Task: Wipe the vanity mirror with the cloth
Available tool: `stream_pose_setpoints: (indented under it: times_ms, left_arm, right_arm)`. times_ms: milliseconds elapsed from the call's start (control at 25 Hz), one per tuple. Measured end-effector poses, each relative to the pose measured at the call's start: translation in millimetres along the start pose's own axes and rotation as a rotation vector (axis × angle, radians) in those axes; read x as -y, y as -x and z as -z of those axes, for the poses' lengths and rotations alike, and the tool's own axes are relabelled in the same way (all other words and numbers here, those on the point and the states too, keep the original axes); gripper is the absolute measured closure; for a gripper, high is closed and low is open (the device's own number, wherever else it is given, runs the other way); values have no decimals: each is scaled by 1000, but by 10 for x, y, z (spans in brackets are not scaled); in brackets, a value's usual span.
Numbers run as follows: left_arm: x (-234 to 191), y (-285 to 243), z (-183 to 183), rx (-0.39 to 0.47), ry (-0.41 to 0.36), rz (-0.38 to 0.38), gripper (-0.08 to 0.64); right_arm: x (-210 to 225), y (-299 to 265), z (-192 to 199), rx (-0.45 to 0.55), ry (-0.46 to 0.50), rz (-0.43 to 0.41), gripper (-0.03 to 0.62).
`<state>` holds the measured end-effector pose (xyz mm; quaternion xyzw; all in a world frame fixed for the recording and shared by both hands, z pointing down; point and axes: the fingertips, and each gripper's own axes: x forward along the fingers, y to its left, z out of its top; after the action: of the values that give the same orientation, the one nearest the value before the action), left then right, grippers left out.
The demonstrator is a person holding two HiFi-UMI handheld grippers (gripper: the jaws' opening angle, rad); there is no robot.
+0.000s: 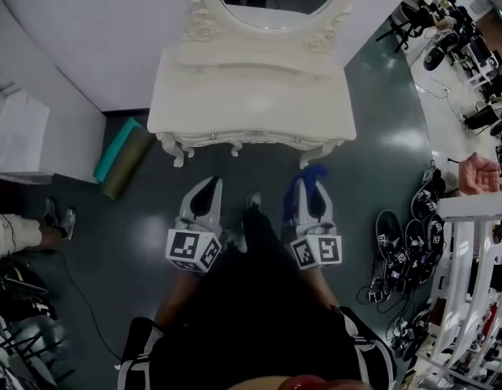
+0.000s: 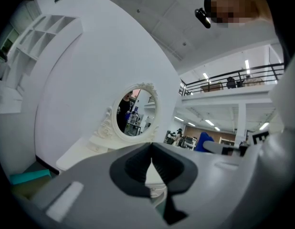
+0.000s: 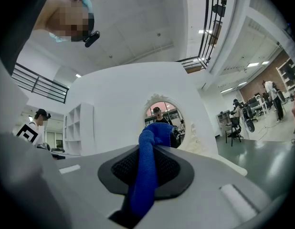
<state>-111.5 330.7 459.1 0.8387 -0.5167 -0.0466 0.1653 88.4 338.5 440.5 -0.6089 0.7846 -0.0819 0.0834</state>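
Cloth (image 3: 146,175), blue, bunched ropelike btw jaws of right gripper (image 3: 148,149).

No readable text, no legible labels

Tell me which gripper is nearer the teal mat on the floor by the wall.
Left. The left gripper hangs to the right of the teal mat, before the vanity; the right gripper, clamping the blue cloth, is farther right.

— What lies on the floor (image 1: 381,136) at the left?
— A teal roll (image 1: 117,147), touching an olive one (image 1: 129,166).
— And at the right?
— A cluster of dark shoes (image 1: 405,250) just beside a white rack (image 1: 474,208).
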Motion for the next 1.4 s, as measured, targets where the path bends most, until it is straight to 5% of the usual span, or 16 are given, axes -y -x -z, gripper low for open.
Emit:
stream_pose_setpoints:
  times_ms: [440,1400]
  left_arm:
    - [-227,-633,-157,0,-9,-27,548]
    - [166,-2181,-299,-9,-37,-58,548]
  right_arm:
    - [264,-629,-6,-8,-10,-20,528]
    - [1463,-1770,-84,-33,-43,-83,528]
